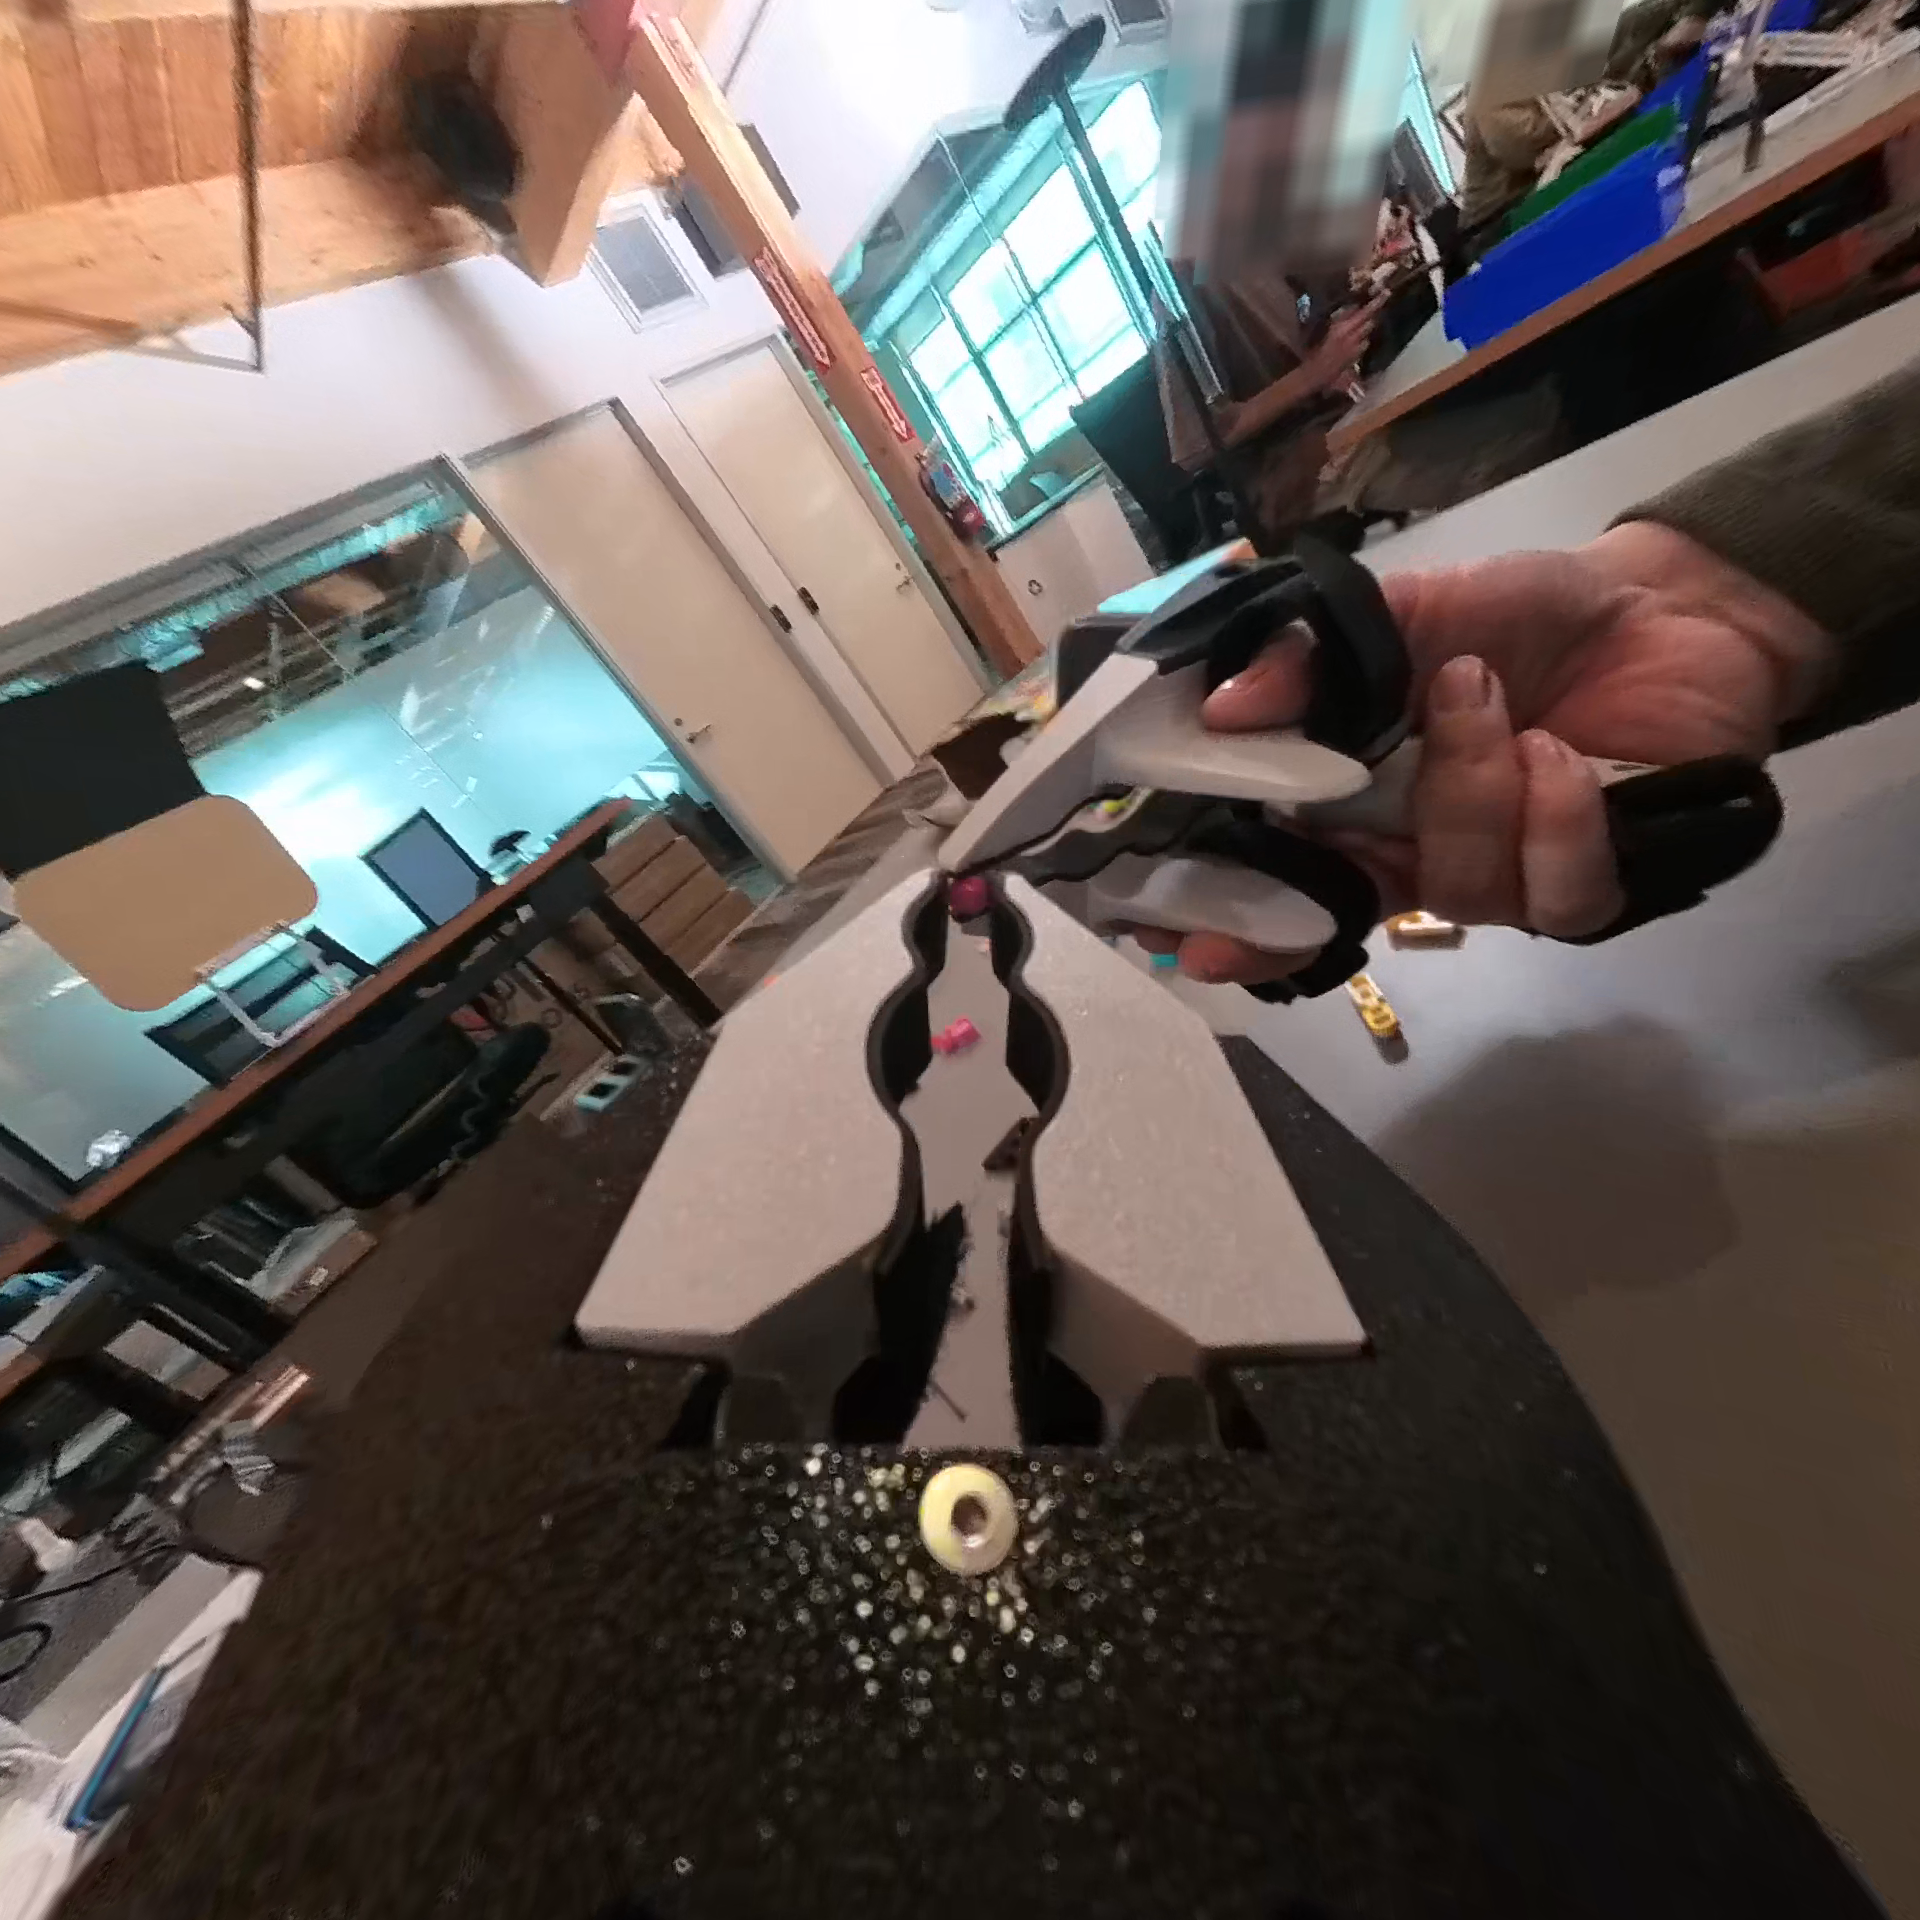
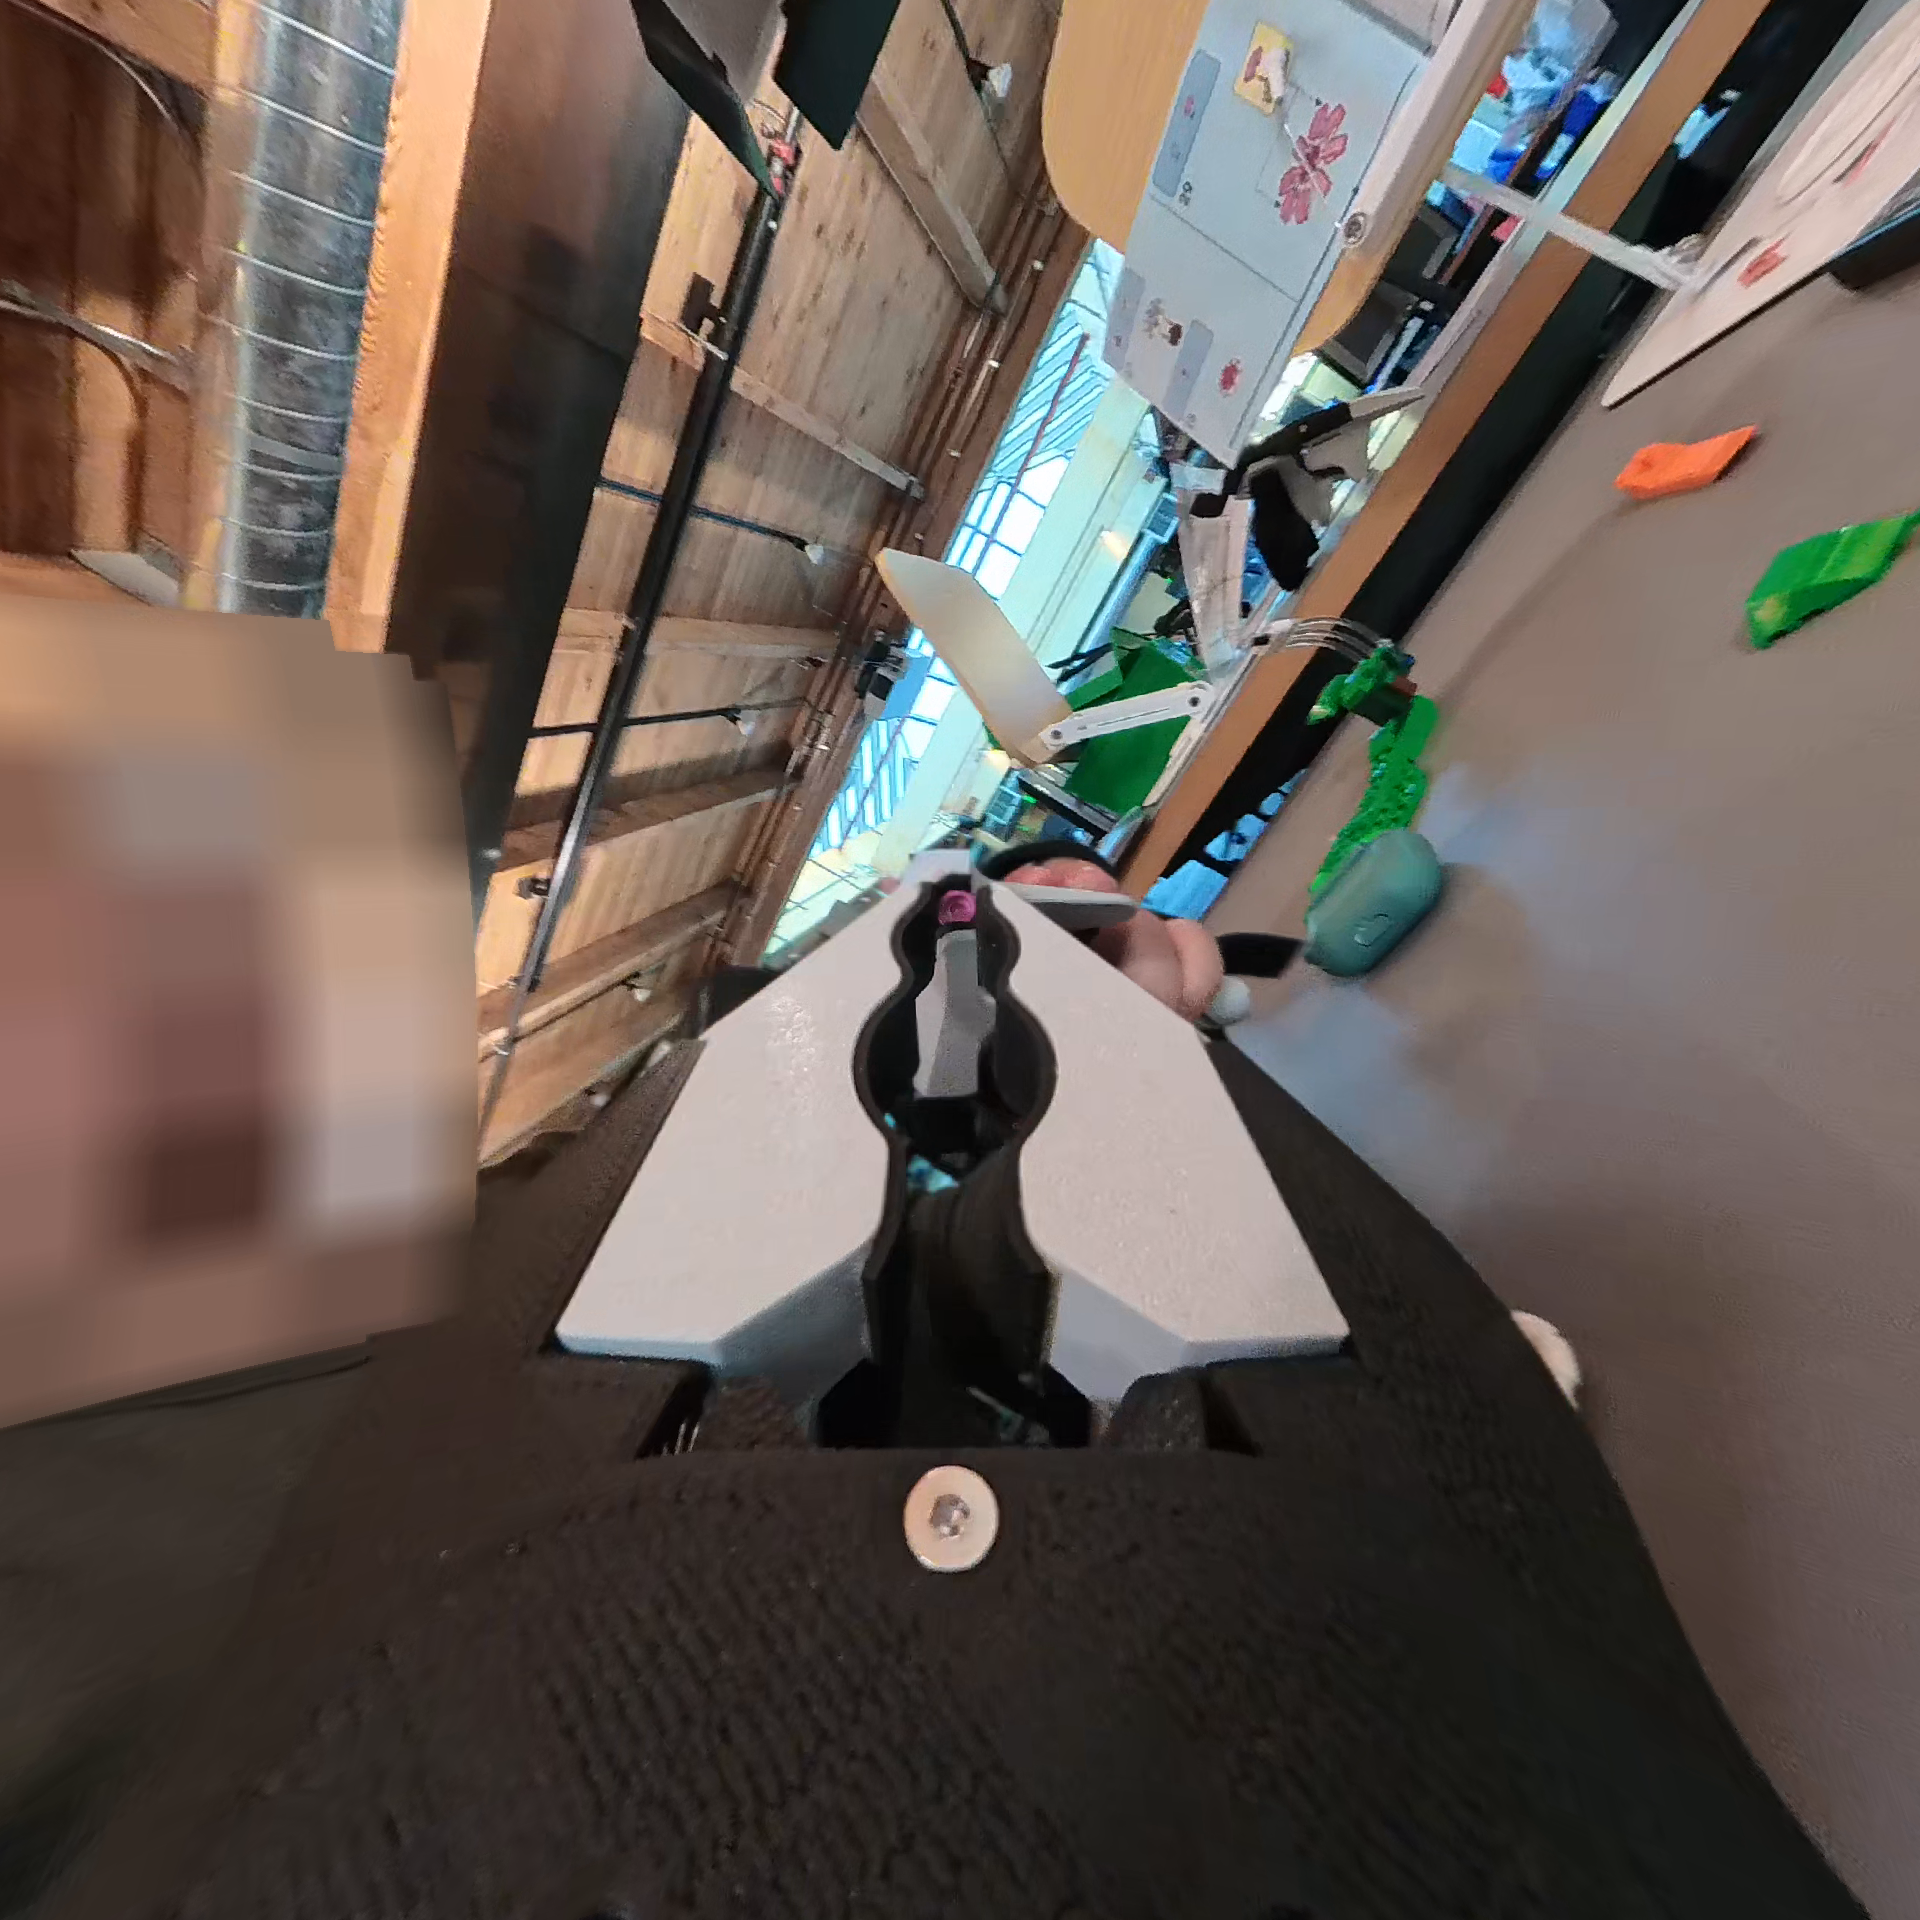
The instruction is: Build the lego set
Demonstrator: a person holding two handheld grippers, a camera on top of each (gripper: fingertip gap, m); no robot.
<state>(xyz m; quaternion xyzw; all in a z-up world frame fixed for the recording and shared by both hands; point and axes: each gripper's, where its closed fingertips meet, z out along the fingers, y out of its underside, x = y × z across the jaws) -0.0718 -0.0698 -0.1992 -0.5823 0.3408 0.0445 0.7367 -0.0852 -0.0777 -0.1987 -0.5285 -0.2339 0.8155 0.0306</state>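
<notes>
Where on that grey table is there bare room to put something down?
Bare grey table lies on the near side of the teal case. It is more crowded beyond, around the green Lego pieces, and in the left view near the yellow piece and pink piece.
</notes>
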